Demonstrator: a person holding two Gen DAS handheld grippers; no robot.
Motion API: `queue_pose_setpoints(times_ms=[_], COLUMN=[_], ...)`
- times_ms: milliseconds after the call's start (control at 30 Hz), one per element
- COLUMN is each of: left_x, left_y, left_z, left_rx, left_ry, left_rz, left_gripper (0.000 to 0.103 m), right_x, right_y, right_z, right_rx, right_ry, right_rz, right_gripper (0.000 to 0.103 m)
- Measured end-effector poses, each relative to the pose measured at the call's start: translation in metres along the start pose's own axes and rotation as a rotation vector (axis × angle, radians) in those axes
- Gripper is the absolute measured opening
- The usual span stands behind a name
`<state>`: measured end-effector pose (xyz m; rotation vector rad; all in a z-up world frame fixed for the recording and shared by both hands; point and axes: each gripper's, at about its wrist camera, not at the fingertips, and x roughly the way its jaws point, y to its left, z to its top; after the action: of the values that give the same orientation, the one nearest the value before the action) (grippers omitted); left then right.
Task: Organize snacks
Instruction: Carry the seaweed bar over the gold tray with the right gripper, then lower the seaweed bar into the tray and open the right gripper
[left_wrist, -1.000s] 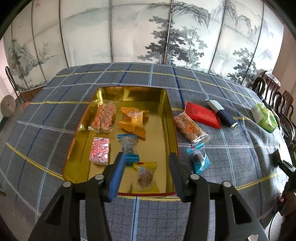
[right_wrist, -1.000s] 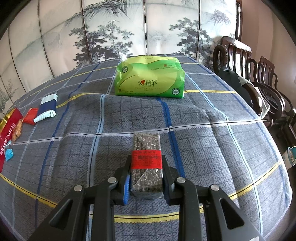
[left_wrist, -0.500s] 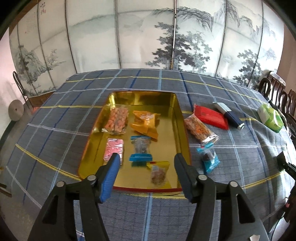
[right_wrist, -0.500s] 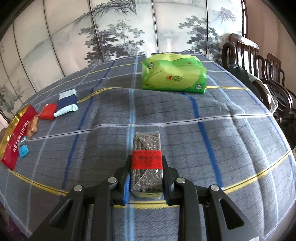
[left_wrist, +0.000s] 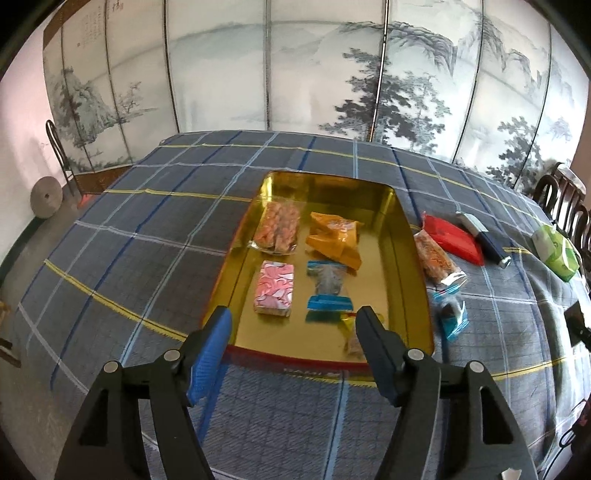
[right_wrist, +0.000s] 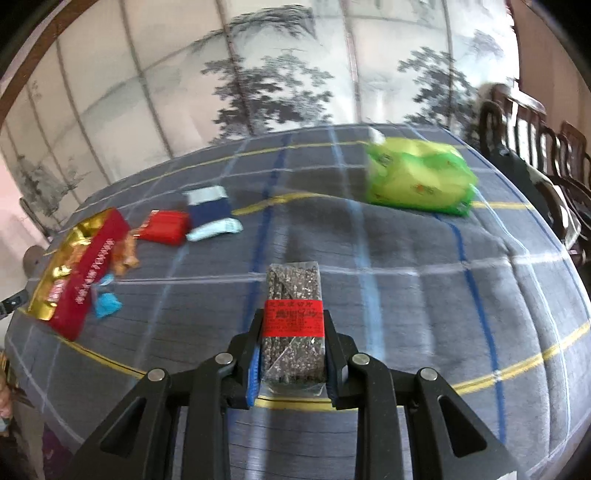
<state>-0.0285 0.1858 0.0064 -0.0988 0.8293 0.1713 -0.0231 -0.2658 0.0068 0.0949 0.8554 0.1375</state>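
Low centre, the right claw (right_wrist: 291, 350) stays clenched on a dark seed bar (right_wrist: 293, 321) above the surface (right_wrist: 424, 295); a green tissue pack (right_wrist: 417, 181) has slid toward upper right. The left claw (left_wrist: 293, 332), empty, has just been opening before the gold tin (left_wrist: 417, 266) of snacks, now farther off.

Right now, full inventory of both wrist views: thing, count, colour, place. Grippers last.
tin tray: 1, gold inside, red outside, on the tablecloth
snack packets in tray: 5, pink, orange, blue, yellow, clear
snack packets beside tray: 2, clear-orange and blue
red packet: 1, right of those
navy-white pack: 1, beside the red packet
tissue pack: 1, green, far right
sesame bar: 1, dark, red label, in right gripper
tablecloth: 1, blue-grey plaid
left gripper: open, empty, jaws just opened wider
right gripper: shut on sesame bar
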Motion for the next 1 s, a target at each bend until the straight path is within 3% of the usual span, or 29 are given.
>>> queue_pose_setpoints(times_ms=[400, 700, 1000], left_x=[-0.004, -0.009, -0.004], left_y=[0.027, 0.043, 0.055], left_z=[-0.011, -0.012, -0.015], left_rx=[-0.025, -0.018, -0.022], left_ry=[0.022, 0.007, 0.023], left_rz=[0.018, 0.035, 0.029], left_gripper=[0.071, 0.075, 0.076], right_x=[0.009, 0.042, 0.095], right_y=[0.129, 0.242, 0.295], right_z=[0.036, 0.057, 0.061], right_rx=[-0.167, -0.291, -0.289], right_ry=[-0.012, 0.034, 0.130], right_rz=[0.207, 0.351, 0.401], right_gripper=[0.027, 0.027, 0.027])
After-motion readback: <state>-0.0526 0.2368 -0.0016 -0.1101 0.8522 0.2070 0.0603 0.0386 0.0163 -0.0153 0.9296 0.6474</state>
